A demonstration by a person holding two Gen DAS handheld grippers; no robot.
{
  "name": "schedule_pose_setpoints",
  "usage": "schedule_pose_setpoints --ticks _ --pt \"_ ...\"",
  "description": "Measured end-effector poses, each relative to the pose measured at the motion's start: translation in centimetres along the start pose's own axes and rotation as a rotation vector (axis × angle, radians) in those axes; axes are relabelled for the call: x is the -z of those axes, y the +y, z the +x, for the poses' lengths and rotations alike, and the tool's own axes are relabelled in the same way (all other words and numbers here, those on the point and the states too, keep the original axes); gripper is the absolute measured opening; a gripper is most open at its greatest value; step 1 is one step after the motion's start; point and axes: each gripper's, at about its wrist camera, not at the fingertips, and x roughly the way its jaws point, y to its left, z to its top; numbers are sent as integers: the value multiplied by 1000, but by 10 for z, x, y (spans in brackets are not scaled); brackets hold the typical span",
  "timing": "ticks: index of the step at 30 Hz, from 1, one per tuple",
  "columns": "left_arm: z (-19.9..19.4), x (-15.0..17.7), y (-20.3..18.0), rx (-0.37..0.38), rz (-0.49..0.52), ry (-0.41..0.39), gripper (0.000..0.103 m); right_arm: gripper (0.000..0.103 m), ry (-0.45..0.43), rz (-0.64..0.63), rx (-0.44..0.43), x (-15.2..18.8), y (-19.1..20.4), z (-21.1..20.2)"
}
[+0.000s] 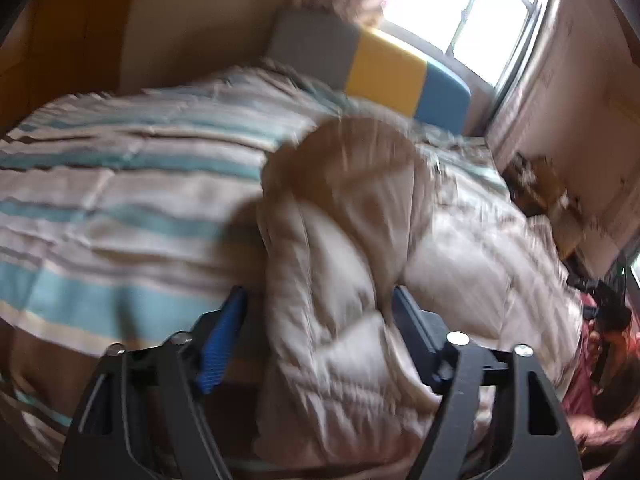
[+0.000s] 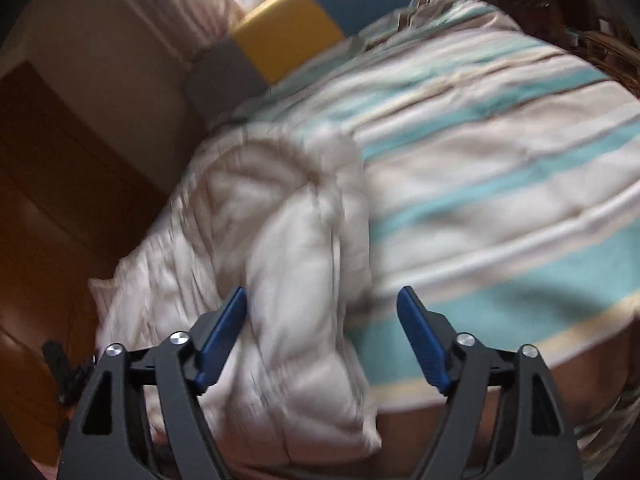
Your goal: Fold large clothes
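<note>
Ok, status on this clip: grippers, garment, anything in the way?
Left gripper open, fingers astride a fold of the beige quilted jacket. Right gripper open, jacket bunched between its fingers. Jacket rumpled on the striped bedspread. Frames blurred; no obstruction seen.

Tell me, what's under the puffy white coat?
The puffy white coat lies on a striped blanket covering the bed. The part of the blanket beneath the coat is hidden.

A bulky quilted jacket fills the gap between the left gripper fingers, blocking passage toward 12 o'clock. Open striped bedspread stretches from 9 to 11 o'clock. A padded headboard closes the far end, clutter crowding 2 o'clock.
</note>
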Motion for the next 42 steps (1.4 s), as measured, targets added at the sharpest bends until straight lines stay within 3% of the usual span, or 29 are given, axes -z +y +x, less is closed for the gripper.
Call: schedule_pose_setpoints --ticks 2,7,9,10,11,12,13,14,16,20,23,27,33,35,42 --pt "1 -18 4 -6 -20 -32 85 83 5 -32 21 -13 13 10" --pt "36 -58 -8 31 -43 6 85 83 36 -108 51 -40 34 49" --pt "58 -69 -16 7 -25 53 85 73 47 -152 103 -46 49 63" --pt "74 -72 -21 11 -13 109 76 57 52 -171 116 -43 54 67" --pt "88 -71 -24 -9 -9 159 56 47 61 -191 126 -41 58 72" --pt "97 -69 -26 -28 -7 190 48 41 68 -216 130 -38 65 75" --pt "98 -69 -27 -18 -5 195 37 27 73 -237 131 -35 70 73" --pt "97 -69 -28 -3 -3 183 30 18 72 -258 137 -33 74 73" --pt "85 -79 -33 -41 22 110 25 16 4 -289 164 -37 84 59" --pt "56 -116 -44 -106 40 -74 20 15 -133 -266 146 -64 99 39" --pt "56 -140 -51 -133 48 -136 20 15 -191 -244 156 -84 107 44" --pt "81 -158 -63 -237 60 -172 20 15 -219 -198 206 -97 105 74" --pt "141 -151 -75 -402 137 -121 20 17 -173 -228 368 -90 87 134" --pt "155 -144 -69 -430 146 -94 21 21 -148 -221 386 -84 76 146" --pt "204 -124 -47 -445 133 21 36 31 -86 -276 474 -73 64 184"
